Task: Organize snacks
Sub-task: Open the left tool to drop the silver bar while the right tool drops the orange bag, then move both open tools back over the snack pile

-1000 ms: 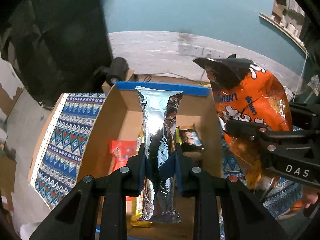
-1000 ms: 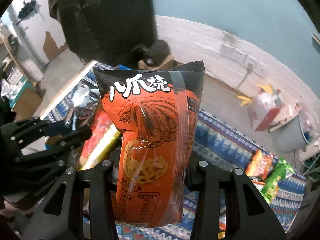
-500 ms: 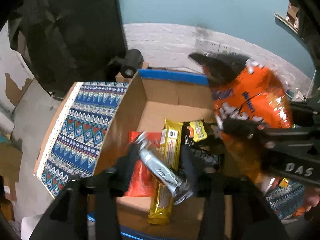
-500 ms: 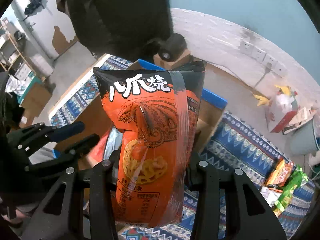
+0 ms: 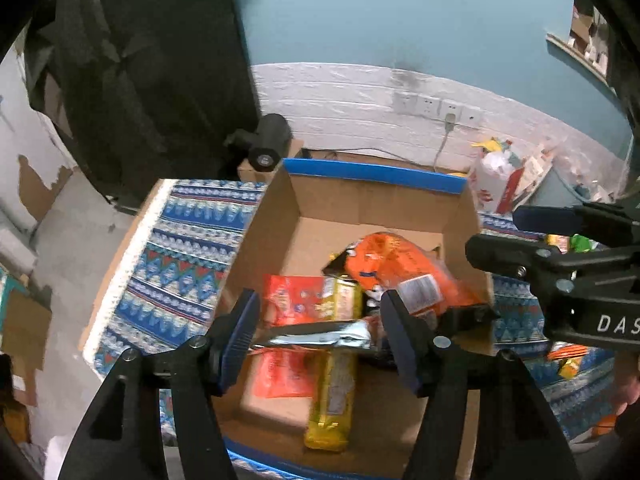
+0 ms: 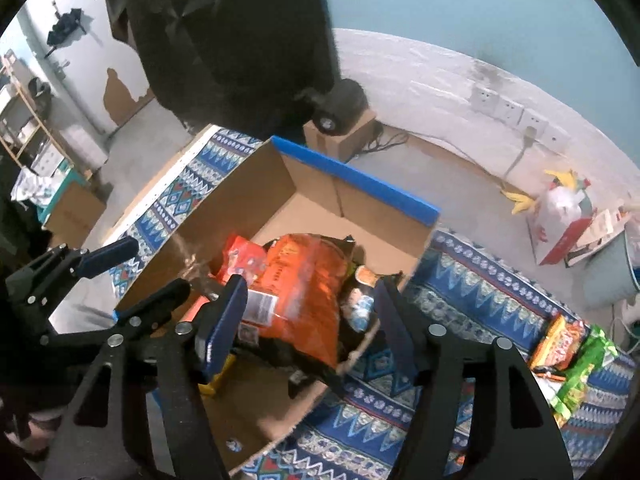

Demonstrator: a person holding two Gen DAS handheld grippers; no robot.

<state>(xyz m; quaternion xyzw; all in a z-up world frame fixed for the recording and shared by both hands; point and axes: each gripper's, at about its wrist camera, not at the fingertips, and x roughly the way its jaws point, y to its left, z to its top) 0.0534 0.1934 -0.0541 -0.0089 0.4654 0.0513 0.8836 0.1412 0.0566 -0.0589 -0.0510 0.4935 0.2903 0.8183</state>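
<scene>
A cardboard box [image 5: 372,204] with blue-taped rims sits on a patterned cloth. Inside lie an orange snack bag [image 5: 400,268], a silver packet [image 5: 320,336] lying crosswise, a yellow bar [image 5: 336,376] and a red packet [image 5: 288,308]. My left gripper [image 5: 320,336] is open above the box, the silver packet loose below its jaws. My right gripper [image 6: 308,312] is open over the orange bag [image 6: 308,284], which rests in the box [image 6: 352,176]. The right gripper also shows at the right of the left wrist view [image 5: 560,264].
The patterned blue cloth [image 6: 460,280] covers the table. More snack packets [image 6: 576,352] lie on it at the right. A black cylinder on a small carton [image 5: 268,144] stands behind the box. A white bag [image 6: 560,212] and wall sockets are further back.
Both grippers opened. The silver packet fell from the left gripper into the box, and the orange bag dropped from the right gripper into the box.
</scene>
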